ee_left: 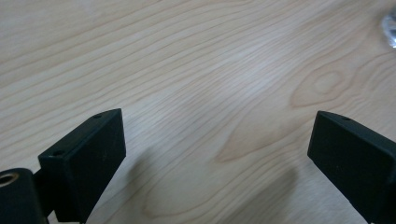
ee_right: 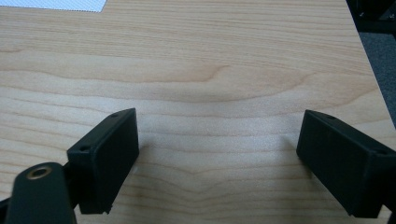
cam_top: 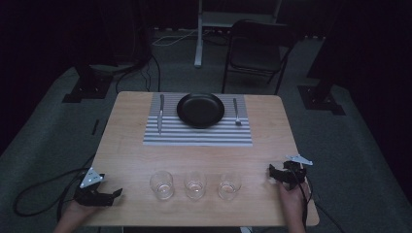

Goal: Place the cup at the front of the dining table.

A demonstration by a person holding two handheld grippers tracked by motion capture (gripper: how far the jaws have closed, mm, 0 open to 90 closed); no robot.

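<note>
Sitting at the near corners of the table, both tools are resting idle. The L gripper is lying at the near-left edge, its tips pointing toward the row of three glasses; its jaws are standing wide apart w/ nothing but bare wood between them (the left gripper view is showing just grain there, plus a sliver of glass rim at the top right corner). The R gripper is sitting at the near-right edge, jaws likewise gaping and holding nothing.

Nearest things: the left glass is standing ahead of the L gripper's tips, apart from them; the right glass is standing near the R gripper's tips, also not touching. The middle glass is sitting between those two.

Farther off from both tools, the place setting is looking finished already: black plate on the striped mat, knife at one side of it, fork at the other.

Judging progress: the setting is looking done except for a glass; no glass is being gripped yet, so the pick and the carry to the mat are prob. all remaining.
</note>
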